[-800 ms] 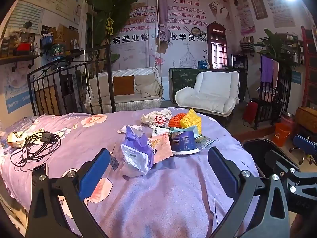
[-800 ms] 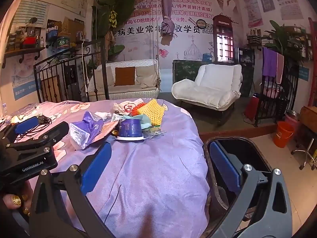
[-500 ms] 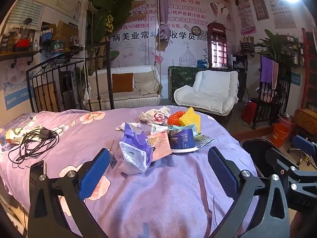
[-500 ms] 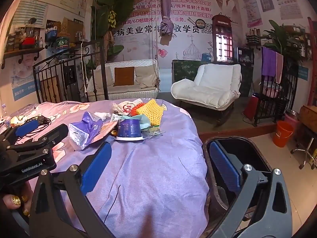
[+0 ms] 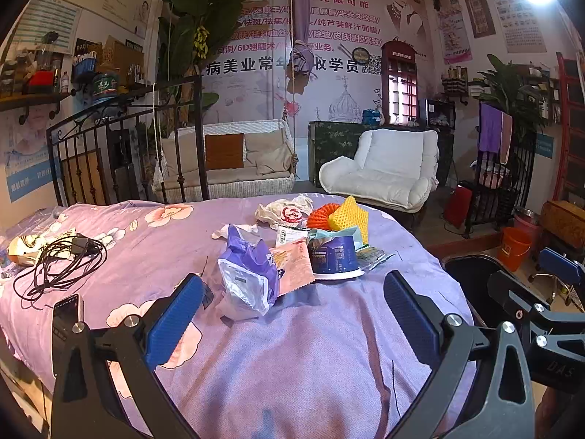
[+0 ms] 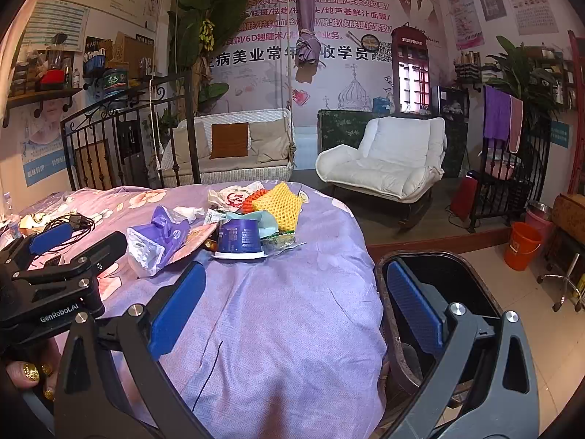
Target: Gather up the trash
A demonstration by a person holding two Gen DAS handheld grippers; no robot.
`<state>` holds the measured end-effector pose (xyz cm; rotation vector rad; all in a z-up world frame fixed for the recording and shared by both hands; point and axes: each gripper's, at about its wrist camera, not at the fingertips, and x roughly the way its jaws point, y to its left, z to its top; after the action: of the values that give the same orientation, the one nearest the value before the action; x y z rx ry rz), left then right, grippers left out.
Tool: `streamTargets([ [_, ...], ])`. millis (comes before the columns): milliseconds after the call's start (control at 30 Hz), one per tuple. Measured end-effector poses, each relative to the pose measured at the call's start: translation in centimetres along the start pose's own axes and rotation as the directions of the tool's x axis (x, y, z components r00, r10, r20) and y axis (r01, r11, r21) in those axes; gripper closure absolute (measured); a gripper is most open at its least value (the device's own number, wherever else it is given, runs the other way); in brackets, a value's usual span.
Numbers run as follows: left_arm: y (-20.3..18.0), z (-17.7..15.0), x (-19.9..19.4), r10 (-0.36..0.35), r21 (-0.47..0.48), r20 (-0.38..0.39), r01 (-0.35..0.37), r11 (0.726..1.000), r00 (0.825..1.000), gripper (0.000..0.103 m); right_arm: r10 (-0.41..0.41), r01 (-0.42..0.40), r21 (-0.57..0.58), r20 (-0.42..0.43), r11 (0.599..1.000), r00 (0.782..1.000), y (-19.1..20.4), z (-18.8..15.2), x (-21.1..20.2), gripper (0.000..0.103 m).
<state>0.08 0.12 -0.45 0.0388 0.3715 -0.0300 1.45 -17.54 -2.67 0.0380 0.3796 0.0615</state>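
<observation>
Purple-sheeted bed [image 5: 329, 366], trash pile [image 5: 310, 245] mid-bed, bin [image 6: 438, 274] beside its right edge. My left gripper [image 5: 292, 311] and right gripper [image 6: 296, 303] gape empty; nothing collected; next, reach for the purple bag [image 5: 248, 274].

You have a bed [image 5: 299, 358] under a purple floral sheet, with a tangle of black cable [image 5: 60, 261] and a phone [image 5: 65, 320] lying near its left edge. Behind it stand an iron railing [image 5: 124, 146], a wicker swing seat [image 5: 226, 168] and a white armchair [image 5: 384, 172]. An orange bucket [image 5: 514, 248] sits on the floor at right.
</observation>
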Motion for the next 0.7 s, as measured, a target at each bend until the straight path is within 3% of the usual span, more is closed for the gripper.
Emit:
streamTargets([
  [700,-0.05,-0.17,0.08,-0.002,-0.003,-0.001,0.002,1.000,1.000,0.005,0.003,-0.003,-0.003,-0.001,1.000,1.000,-0.38,-0.08,0.18,0.005],
])
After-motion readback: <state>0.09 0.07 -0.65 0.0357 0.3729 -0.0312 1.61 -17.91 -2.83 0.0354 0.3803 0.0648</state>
